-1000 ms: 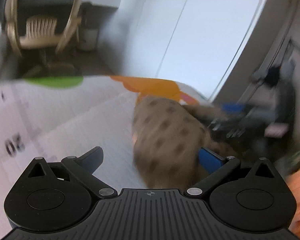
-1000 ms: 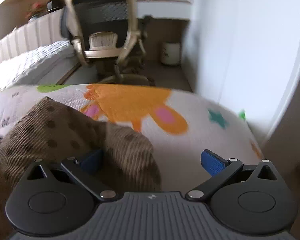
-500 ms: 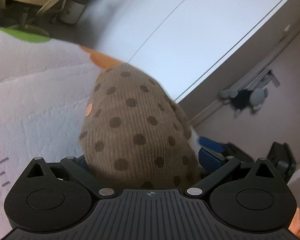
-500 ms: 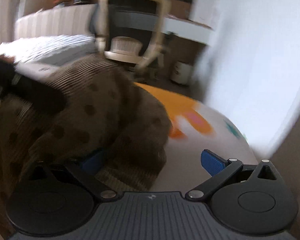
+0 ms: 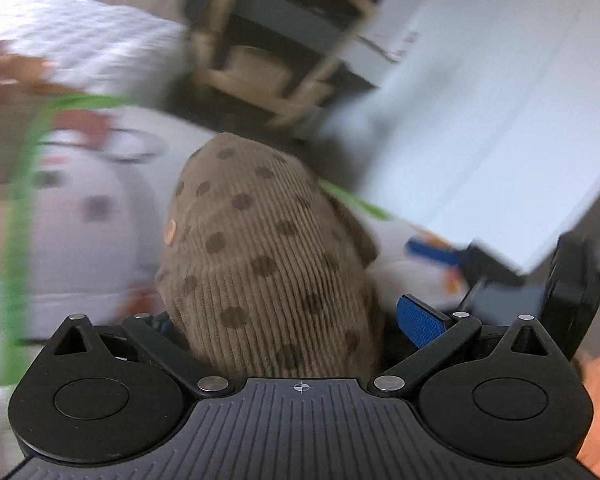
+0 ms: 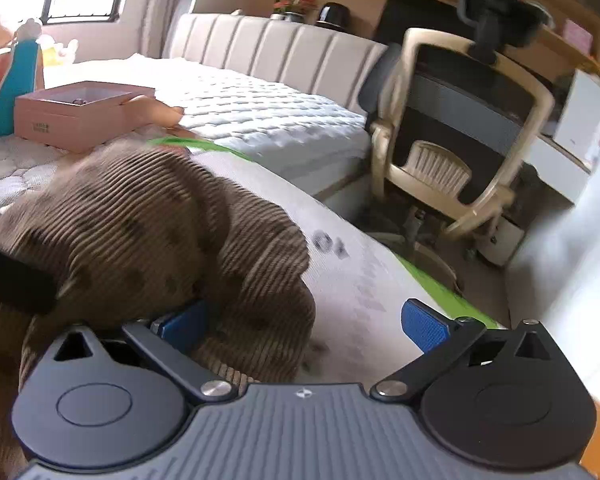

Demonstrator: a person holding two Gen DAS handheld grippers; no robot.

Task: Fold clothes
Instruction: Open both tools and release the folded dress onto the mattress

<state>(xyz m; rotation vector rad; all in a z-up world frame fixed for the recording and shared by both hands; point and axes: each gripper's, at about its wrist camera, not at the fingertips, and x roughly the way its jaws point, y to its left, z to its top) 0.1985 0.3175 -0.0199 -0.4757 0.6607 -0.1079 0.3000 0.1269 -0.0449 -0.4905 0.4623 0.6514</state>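
A brown corduroy garment with dark dots (image 5: 260,264) lies bunched between the jaws of my left gripper (image 5: 292,320), which stand wide apart; its left finger is hidden by the cloth. In the right wrist view the same garment (image 6: 140,232) drapes over the left finger of my right gripper (image 6: 303,324), whose jaws are also wide apart. The right gripper's blue pad shows in the left wrist view (image 5: 431,250), just right of the garment. The cloth rests on a white printed mat (image 6: 363,276).
A bed with a quilted white mattress (image 6: 268,112) lies beyond the mat. A pink box (image 6: 76,114) sits on it at the left. A beige office chair (image 6: 455,152) stands at the back right, by a white wall (image 5: 499,120).
Both grippers have swung left over the mat with the garment between them. The views now face the bed and chair instead of the wall. The jaws stay apart.
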